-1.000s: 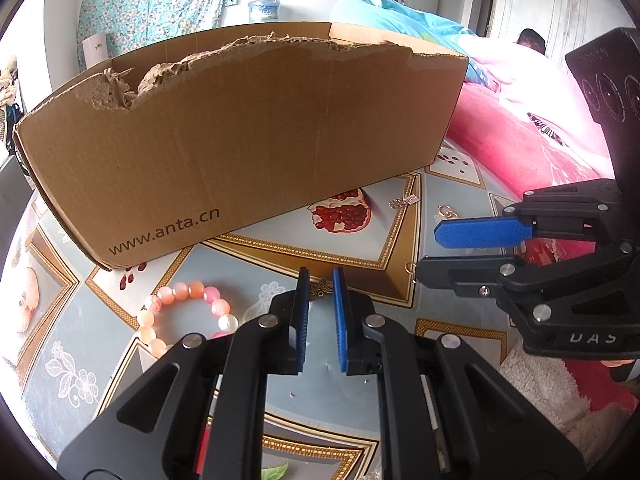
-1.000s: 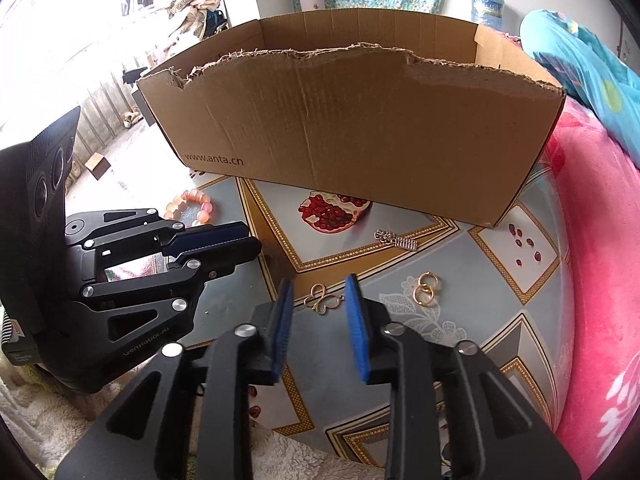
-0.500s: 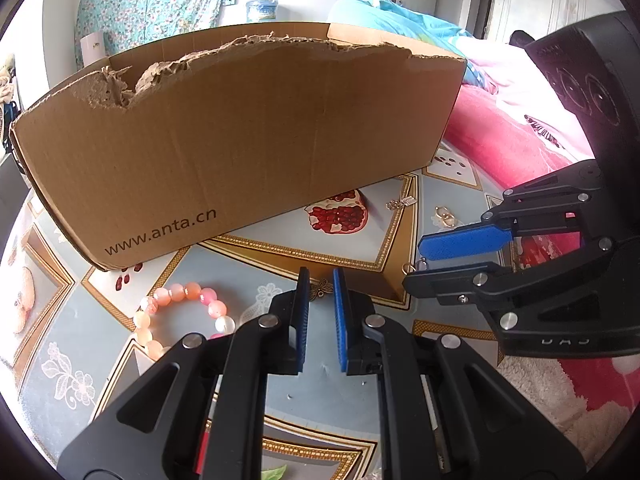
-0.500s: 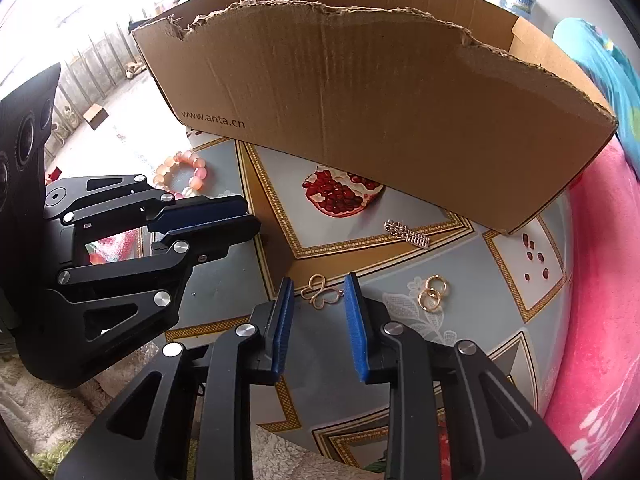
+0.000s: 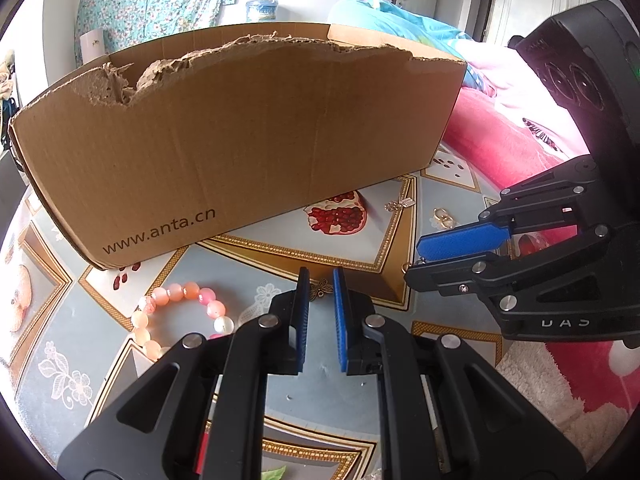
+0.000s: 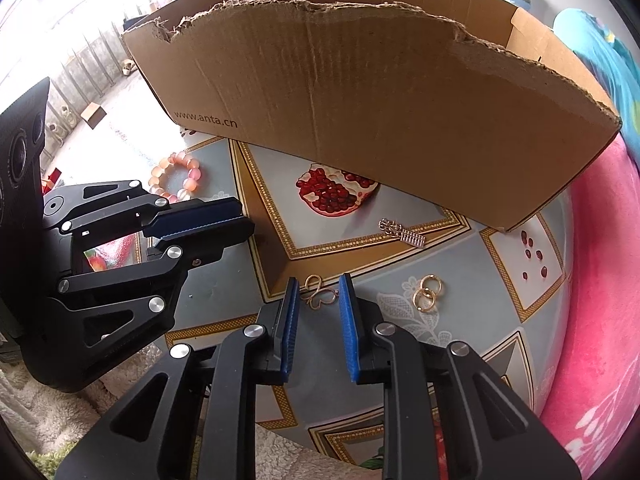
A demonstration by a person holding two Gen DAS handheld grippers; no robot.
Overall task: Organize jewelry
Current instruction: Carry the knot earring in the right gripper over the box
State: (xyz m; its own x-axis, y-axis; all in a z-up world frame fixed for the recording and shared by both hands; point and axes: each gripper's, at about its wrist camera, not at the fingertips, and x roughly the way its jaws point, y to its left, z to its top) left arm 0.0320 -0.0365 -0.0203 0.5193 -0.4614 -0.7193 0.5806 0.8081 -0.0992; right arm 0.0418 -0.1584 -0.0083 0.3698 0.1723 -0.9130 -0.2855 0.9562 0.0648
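Jaws of our right gripper (image 6: 319, 295) have just been closing around a twisted gold charm (image 6: 319, 294) that lies flat on the patterned desk (image 6: 460, 344), and a sliver of daylight shows on each side of it, so we judge the pads not yet pressing. Our left gripper (image 5: 319, 289) hovers with its jaws nearly closed and nothing between them, a small bronze charm (image 5: 322, 289) just beyond its tips and a pink bead bracelet (image 5: 180, 320) beside it. Two linked gold rings (image 6: 427, 292) and a silver pendant (image 6: 402, 233) wait near the torn cardboard box (image 6: 360, 100), which stands at the back of the desk. We are at the pick-up step, we reckon; next the right jaws need to pinch the thin charm firmly without sliding it, then lift it over the box's ragged wall.
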